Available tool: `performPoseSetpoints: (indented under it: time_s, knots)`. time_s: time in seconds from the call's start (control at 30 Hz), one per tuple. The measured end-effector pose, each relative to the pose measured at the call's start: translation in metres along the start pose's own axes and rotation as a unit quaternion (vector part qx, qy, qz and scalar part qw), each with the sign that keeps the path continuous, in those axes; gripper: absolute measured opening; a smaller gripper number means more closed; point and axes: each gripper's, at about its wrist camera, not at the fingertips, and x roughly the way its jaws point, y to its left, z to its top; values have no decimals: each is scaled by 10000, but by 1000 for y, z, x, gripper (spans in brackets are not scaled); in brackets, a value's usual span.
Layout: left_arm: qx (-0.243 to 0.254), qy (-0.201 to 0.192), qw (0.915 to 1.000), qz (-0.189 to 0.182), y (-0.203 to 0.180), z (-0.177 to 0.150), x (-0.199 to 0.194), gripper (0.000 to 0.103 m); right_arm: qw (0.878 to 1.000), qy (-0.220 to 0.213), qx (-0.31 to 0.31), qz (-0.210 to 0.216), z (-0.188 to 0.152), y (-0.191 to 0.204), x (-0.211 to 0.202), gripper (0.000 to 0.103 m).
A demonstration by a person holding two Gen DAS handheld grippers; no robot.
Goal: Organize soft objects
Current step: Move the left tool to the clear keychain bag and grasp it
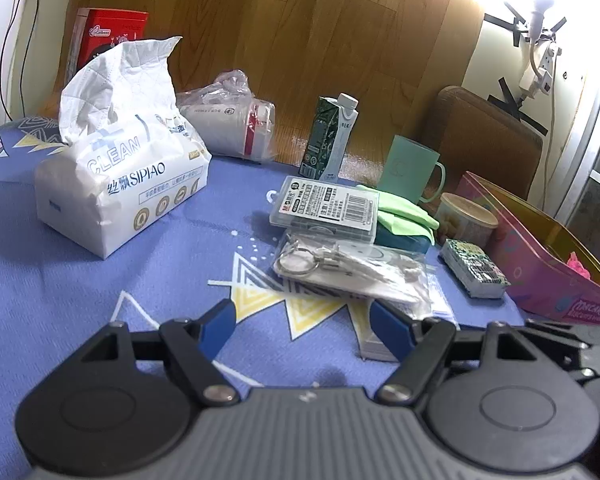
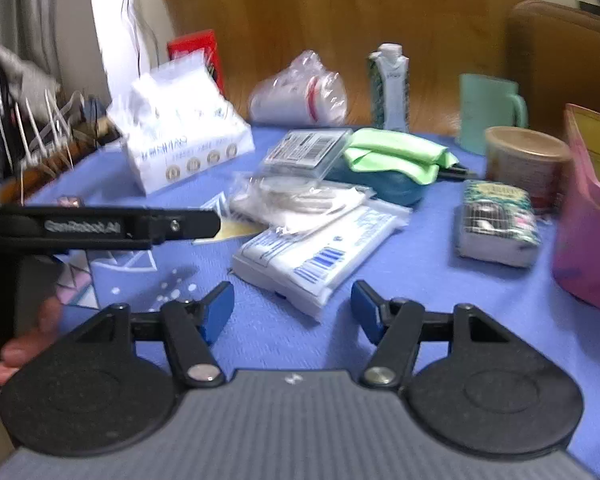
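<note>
A: What's on the cloth (image 1: 100,304), left to right?

B: Far left, my tissue pack (image 1: 124,184) stands with a sheet pulled up out of the top, a red box (image 1: 112,36) behind it. Next the bagged cups (image 1: 236,120) lie on their side at the back edge, then the carton (image 1: 332,140) stands upright. In front of the carton a clear case (image 1: 326,208) lies on top of the pile, touching the green cloth (image 1: 408,216) that is folded over a teal case (image 2: 384,184). Under the clear case there's a bag with key rings (image 1: 340,264), and under that a flat wipes pack (image 2: 312,256).

A: And further right?

B: The mug (image 1: 410,172), a round tub (image 1: 468,216), a small tissue packet (image 1: 474,268) lying alone, then the pink box (image 1: 540,256) at the edge.

A: Your tools?

B: My left gripper (image 1: 300,324) hangs over bare cloth, its jaws apart and holding nothing. My right gripper (image 2: 292,308) is also parted and empty, just short of the wipes pack; that view is blurred
</note>
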Motion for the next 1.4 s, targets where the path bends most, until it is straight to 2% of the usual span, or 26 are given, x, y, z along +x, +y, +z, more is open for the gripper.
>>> performPoseSetpoints:
  time_s: [0.03, 0.07, 0.23, 0.33, 0.47, 0.6, 0.67, 0.7, 0.73, 0.77, 0.8, 0.87, 0.97, 1.1, 1.2, 1.27, 1.4]
  knots:
    - [16, -3, 10000, -3, 0, 0, 0, 76, 9999, 20, -139, -91, 1, 4, 3, 32]
    - [36, 1, 10000, -8, -1, 0, 0, 76, 9994, 12, -277, -195, 1, 6, 4, 29]
    - [61, 31, 10000, -25, -4, -2, 0, 76, 9996, -15, -259, -69, -11, 1, -10, 2]
    - [53, 56, 9999, -134, -3, -2, -1, 79, 9998, -51, -192, -22, -22, 2, -25, 2]
    - [30, 209, 9983, -546, -4, -2, 0, 82, 9997, -135, -117, -158, -40, -2, -53, 2]
    - [176, 259, 9969, -717, -21, -1, 4, 92, 9997, -167, 38, -193, -45, -10, -64, 10]
    - [210, 386, 9958, -798, -32, 0, 11, 92, 9996, -176, 68, -194, -41, -12, -62, 32]
    - [251, 493, 9953, -793, -39, 1, 18, 92, 9996, -195, 75, -177, -37, -12, -59, 50]
    - [306, 570, 9952, -739, -44, 1, 25, 91, 9996, -219, 55, -142, -33, -12, -57, 57]
    - [423, 542, 9958, -599, -51, 2, 28, 88, 9996, -239, 14, -113, -30, -11, -53, 57]
    - [499, 598, 9954, -560, -58, 3, 32, 78, 9997, -227, -25, -115, -27, -11, -49, 57]
    - [523, 726, 9931, -764, -71, 3, 36, 69, 9997, -191, -67, -151, -24, -13, -43, 57]
    - [679, 861, 9873, -1146, -95, -4, 35, 69, 9997, -132, 28, -214, -26, -20, -40, 57]
    - [924, 1129, 9701, -1938, -129, -18, 34, 71, 9991, -175, 4, -397, -34, -30, -59, 61]
    - [1171, 1036, 9633, -2182, -143, -21, 27, 77, 9979, -178, 69, -619, -47, -43, -77, 62]
    - [1138, 911, 9657, -2149, -139, -18, 24, 79, 9970, -206, 259, -703, -51, -53, -85, 65]
    - [830, 745, 9792, -1697, -110, -7, 25, 80, 9963, -381, 376, -674, -44, -60, -86, 68]
